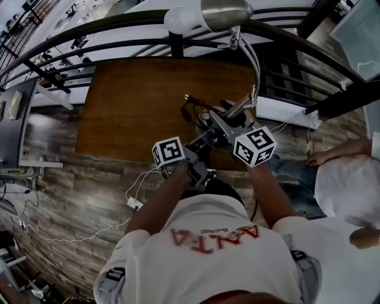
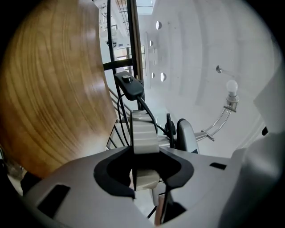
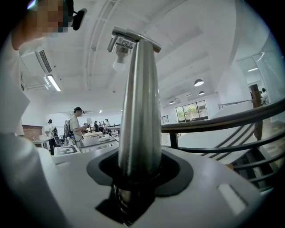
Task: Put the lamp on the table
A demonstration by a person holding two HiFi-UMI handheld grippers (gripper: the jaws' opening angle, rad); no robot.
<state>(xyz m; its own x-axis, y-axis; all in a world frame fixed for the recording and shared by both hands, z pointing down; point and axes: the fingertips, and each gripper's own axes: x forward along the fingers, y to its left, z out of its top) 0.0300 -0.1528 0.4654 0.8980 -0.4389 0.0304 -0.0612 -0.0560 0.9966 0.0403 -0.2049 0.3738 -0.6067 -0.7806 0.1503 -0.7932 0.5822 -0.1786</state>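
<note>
**Left gripper** (image 2: pixel 143 162): your fingers were clamped on a pale ribbed block (image 2: pixel 143 133), one pad on each side of it. A black cable (image 2: pixel 149 113) with an inline switch (image 2: pixel 129 87) ran just past the block.

**Right gripper** (image 3: pixel 138 178): your fingers were clamped on a silvery tapered metal body (image 3: pixel 140 111), which narrowed away from the fingers toward a bracket (image 3: pixel 133 38).

**Lamp** (image 1: pixel 225 13): you held it between both grippers, with its lower part over the near edge of the counter. Its curved metal neck (image 1: pixel 256 65) rose to the shade, and the bulb (image 1: pixel 178 19) reached over the railing.

**Counter** (image 1: pixel 130 107): brown wood. It stood against a dark curved railing (image 1: pixel 89 32).

**Floor** (image 1: pixel 71 190): wood planks, with a white cable (image 1: pixel 138 178) trailing beside your left arm.

**Other person** (image 1: pixel 347 178): in white, at the right edge of the head view.
</note>
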